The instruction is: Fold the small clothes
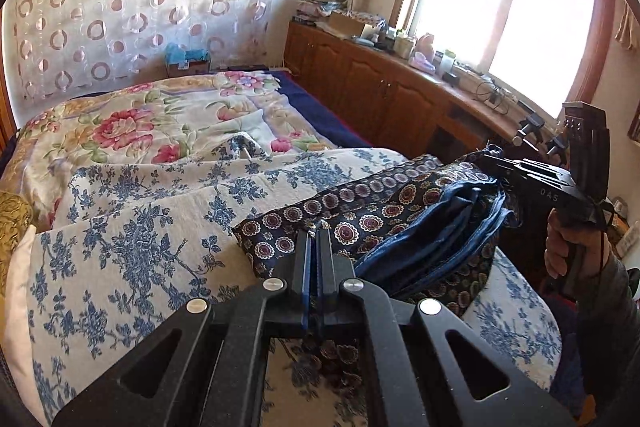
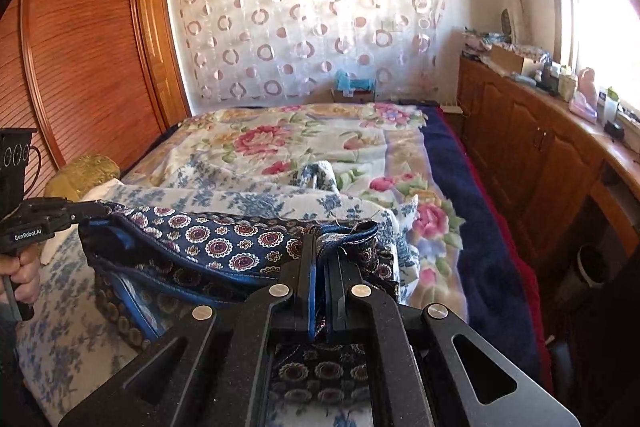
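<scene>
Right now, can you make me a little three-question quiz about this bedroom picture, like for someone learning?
1. True or false: both grippers are shut on the dark blue medallion-patterned garment.
2. What lies under the garment? A) bare floor B) white quilt with blue flowers C) wooden desk
3. Which gripper shows at the right edge of the left wrist view?

Key: 1 true. 2 B. 3 the right gripper; the left gripper is at centre.

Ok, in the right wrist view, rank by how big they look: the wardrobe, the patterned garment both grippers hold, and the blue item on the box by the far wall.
1. Wardrobe, largest.
2. Patterned garment, clamped by the right gripper and left gripper; nearness inflates it.
3. Blue item, smallest, though farthest.
</scene>
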Demonstrator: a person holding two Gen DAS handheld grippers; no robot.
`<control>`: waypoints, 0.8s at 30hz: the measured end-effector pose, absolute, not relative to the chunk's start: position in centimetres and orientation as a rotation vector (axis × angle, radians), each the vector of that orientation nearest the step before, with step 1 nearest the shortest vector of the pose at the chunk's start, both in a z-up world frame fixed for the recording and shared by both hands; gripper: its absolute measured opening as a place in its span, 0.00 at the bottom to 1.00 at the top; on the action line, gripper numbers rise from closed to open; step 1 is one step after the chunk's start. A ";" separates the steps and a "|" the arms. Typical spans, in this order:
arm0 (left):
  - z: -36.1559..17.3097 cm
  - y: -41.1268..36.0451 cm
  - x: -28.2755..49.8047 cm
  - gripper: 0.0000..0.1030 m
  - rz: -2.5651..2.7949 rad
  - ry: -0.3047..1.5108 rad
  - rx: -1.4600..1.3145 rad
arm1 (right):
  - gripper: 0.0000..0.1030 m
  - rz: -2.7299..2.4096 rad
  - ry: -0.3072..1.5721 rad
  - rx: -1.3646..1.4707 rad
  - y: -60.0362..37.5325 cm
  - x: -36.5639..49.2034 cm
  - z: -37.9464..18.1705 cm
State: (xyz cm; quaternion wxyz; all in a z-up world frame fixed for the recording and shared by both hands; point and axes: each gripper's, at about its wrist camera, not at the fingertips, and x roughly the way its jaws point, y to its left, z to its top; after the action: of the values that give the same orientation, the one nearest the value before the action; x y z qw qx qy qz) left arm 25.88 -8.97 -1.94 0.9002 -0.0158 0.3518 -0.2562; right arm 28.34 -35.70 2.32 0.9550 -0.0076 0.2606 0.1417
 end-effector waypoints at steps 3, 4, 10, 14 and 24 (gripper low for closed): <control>-3.1 -9.3 27.1 0.03 -0.524 0.757 -0.024 | 0.02 0.284 0.553 -0.006 -35.5 29.6 2.2; -3.4 -9.2 27.4 0.03 -0.524 0.763 -0.026 | 0.02 0.282 0.559 0.002 -35.4 29.9 2.2; -4.2 -9.2 27.8 0.03 -0.517 0.781 -0.036 | 0.02 0.271 0.570 0.008 -34.9 30.2 2.3; -3.9 -9.4 27.6 0.07 -0.512 0.776 -0.014 | 0.13 0.232 0.557 -0.035 -34.4 29.5 2.9; -2.1 -9.1 25.4 0.74 -0.528 0.698 0.055 | 0.57 0.191 0.475 -0.081 -35.4 24.4 5.7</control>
State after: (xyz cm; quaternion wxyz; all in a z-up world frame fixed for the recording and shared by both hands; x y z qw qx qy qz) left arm 25.37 -9.12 -2.13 0.9054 0.0264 0.3379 -0.2557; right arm 24.41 -35.42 5.66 0.9666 -0.0400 0.2347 0.0945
